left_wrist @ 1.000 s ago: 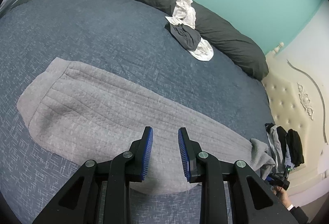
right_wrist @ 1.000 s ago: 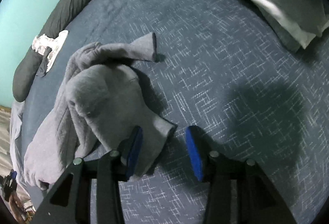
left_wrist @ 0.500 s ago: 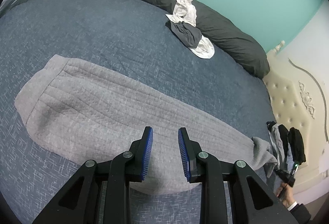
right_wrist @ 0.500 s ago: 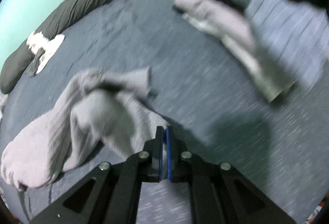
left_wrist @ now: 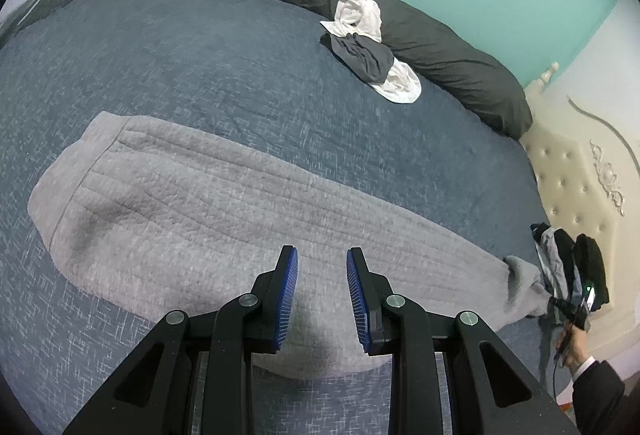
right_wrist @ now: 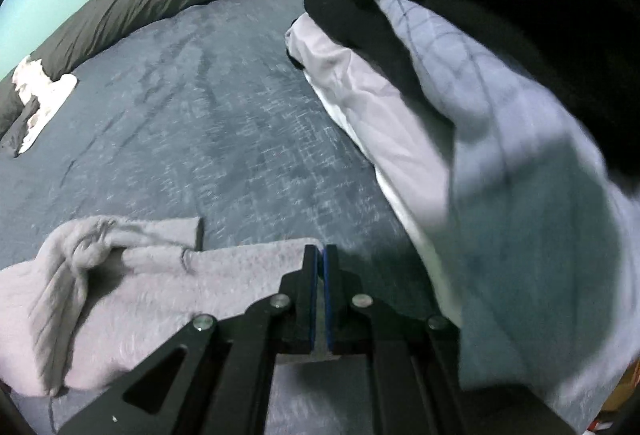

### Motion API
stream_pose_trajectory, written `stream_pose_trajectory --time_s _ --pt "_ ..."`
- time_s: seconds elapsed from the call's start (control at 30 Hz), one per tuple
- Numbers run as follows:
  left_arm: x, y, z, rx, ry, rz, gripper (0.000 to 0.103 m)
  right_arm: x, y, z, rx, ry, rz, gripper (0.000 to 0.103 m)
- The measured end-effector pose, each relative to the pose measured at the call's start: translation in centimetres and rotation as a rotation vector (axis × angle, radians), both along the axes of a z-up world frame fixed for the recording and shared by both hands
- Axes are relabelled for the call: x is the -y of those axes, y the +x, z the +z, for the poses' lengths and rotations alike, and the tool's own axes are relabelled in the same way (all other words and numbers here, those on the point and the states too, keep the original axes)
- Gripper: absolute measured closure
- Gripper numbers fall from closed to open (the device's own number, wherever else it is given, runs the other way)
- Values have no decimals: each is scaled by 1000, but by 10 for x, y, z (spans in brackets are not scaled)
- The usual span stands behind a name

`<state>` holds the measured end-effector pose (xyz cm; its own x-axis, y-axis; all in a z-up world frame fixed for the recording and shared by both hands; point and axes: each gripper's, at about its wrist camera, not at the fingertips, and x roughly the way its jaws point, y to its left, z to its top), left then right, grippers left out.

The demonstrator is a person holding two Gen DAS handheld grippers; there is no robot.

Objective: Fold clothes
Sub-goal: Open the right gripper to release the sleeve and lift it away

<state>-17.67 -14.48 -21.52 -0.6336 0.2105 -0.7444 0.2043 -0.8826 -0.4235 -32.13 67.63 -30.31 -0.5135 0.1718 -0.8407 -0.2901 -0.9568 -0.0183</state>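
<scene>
On blue bedding (left_wrist: 248, 83), grey sweatpants (left_wrist: 224, 211) are stretched lengthwise beneath the left gripper (left_wrist: 322, 295), held apart and empty, while their hem is clamped by the right gripper (right_wrist: 321, 275).

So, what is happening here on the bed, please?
A person is folding a grey garment on a blue bedspread, with a gripper in each hand. The right gripper is shut on the garment's edge, which looks pulled taut. The left gripper is open over the flat part of the cloth, gripping nothing. The fold is not yet made. Other clothes lie by a dark bolster.
</scene>
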Motion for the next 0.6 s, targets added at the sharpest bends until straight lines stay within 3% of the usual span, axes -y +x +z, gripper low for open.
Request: stream_pose_trajectory --time_s 0.1,0.27,0.4,0.5,0.57,0.6 --pt "-2 -2 0 4 -15 -5 75 -5 -8 -3 2 14 -7 101" --pt "-3 -7 -2 5 -17 -5 75 0 -17 -27 98 25 13 101" --pt "-7 -10 -2 -1 -10 -17 75 3 -10 -11 99 142 -33 96" --pt "-11 -10 -2 -8 1 -23 75 9 -2 17 0 82 -14 90" --pt "-13 -9 -2 -11 10 -26 75 19 -1 30 -46 -39 39 75" --pt "-14 -9 -1 -12 13 -27 75 25 -2 35 -64 -105 66 74"
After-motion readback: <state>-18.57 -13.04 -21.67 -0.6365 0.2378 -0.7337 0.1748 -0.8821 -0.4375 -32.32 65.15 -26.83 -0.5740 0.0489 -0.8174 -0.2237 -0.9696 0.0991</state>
